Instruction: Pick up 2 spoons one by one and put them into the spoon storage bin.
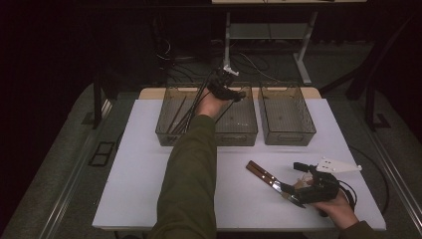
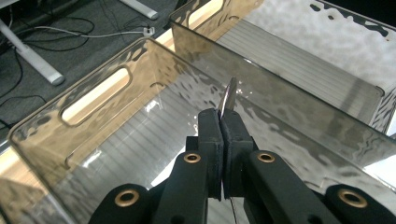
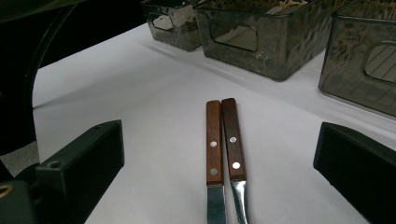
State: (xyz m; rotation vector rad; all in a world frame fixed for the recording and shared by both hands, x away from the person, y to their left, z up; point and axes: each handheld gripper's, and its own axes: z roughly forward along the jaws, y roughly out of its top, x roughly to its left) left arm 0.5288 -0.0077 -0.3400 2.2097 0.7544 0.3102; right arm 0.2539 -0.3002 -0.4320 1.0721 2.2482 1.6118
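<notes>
Two knives with brown wooden handles lie side by side on the white table, blades toward the person. My right gripper rests at the front right, open, its jaws wide on either side of the blades. The right gripper view shows both knives midway between the jaws of the right gripper, untouched. My left gripper is reached out over a smoky clear bin. In the left gripper view the left gripper is shut on a thin metal blade, whose tip pokes past the pads above the bin floor.
A second smoky bin stands to the right at the table's back, and another bin wall shows left of the sleeve, with thin dark lines across it that I cannot identify. Desk legs and floor cables lie beyond the table.
</notes>
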